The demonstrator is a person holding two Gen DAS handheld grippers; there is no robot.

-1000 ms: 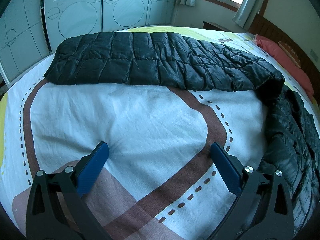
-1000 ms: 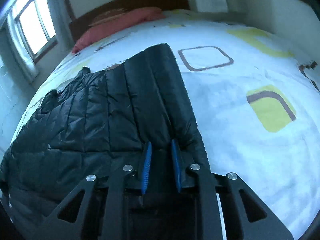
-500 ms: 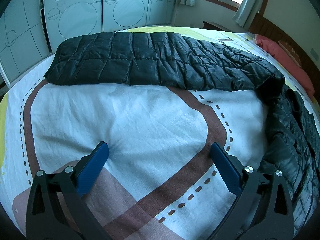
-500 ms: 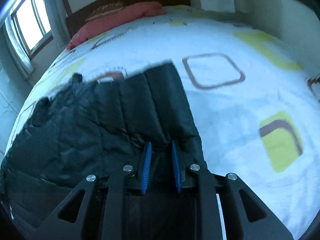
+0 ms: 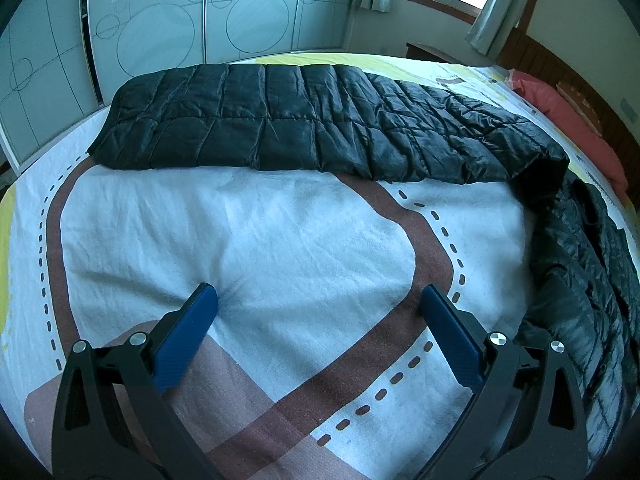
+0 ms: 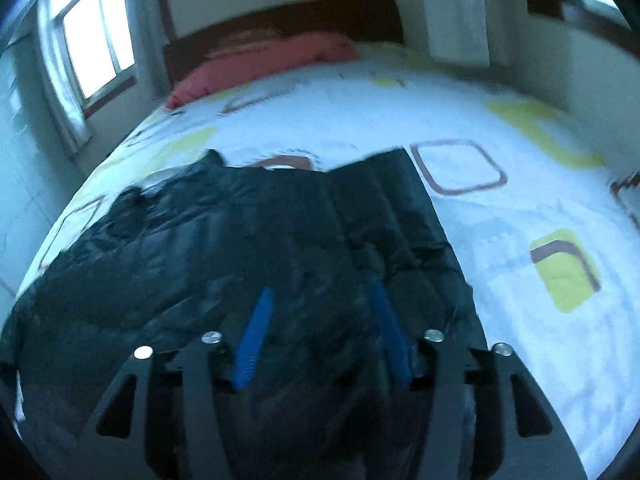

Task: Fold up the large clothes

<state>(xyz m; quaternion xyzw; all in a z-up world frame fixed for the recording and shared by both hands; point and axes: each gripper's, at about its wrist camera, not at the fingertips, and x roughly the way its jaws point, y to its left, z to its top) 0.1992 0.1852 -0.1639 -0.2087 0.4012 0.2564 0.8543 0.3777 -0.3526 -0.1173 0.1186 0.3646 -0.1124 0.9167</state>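
The right gripper [image 6: 320, 340] had just opened and let the coat [image 6: 248, 248] drop onto the bed [image 6: 500, 280]; one fold looked done. The left gripper [image 5: 320, 336] was wide open, holding nothing.

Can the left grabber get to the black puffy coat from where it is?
Probably yes. The left gripper is open over bare bedsheet, and nothing lies between it and the black coat stretched across the bed ahead.
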